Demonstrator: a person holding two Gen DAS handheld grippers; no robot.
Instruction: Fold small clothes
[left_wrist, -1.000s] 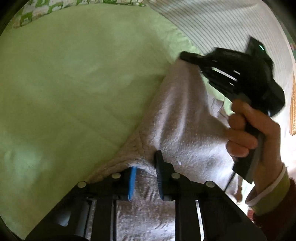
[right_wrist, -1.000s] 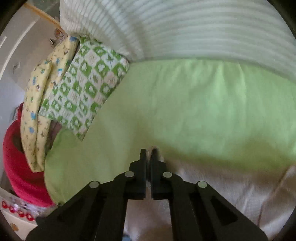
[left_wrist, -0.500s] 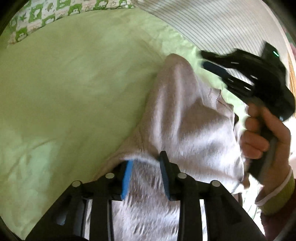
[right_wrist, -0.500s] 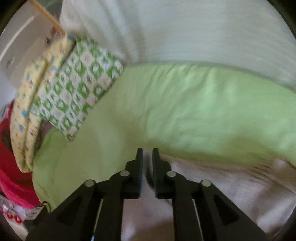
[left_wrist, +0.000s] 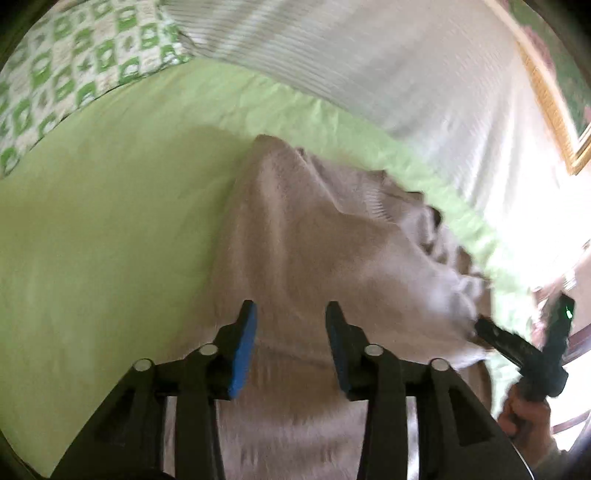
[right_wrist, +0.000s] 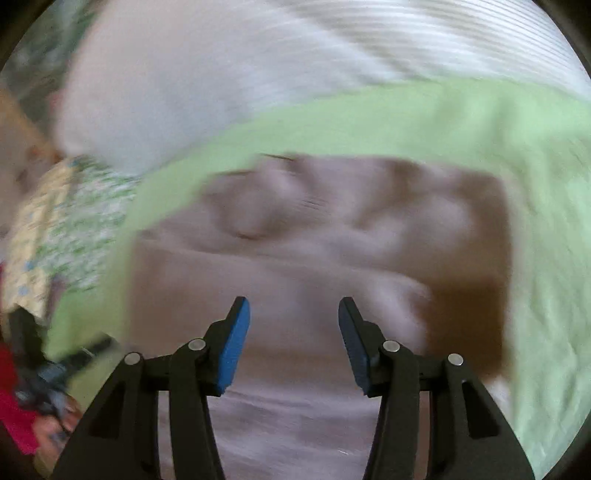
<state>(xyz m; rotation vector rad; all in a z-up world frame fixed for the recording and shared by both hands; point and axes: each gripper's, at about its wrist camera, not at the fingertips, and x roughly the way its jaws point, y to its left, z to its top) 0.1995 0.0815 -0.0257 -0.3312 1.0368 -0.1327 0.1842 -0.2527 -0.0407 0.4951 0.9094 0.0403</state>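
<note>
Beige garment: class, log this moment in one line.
beige garment: lying on green sheet | left gripper: open | right gripper: open, empty

The bed (left_wrist: 92, 229) is covered by a light green sheet (right_wrist: 461, 122). A pale pinkish-beige knitted garment (left_wrist: 314, 240) lies spread on it, rumpled toward its far edge. Beyond it rests white striped bedding (left_wrist: 369, 66), and a green-and-white patterned cloth (left_wrist: 74, 62) lies at the sheet's far left corner.
</note>
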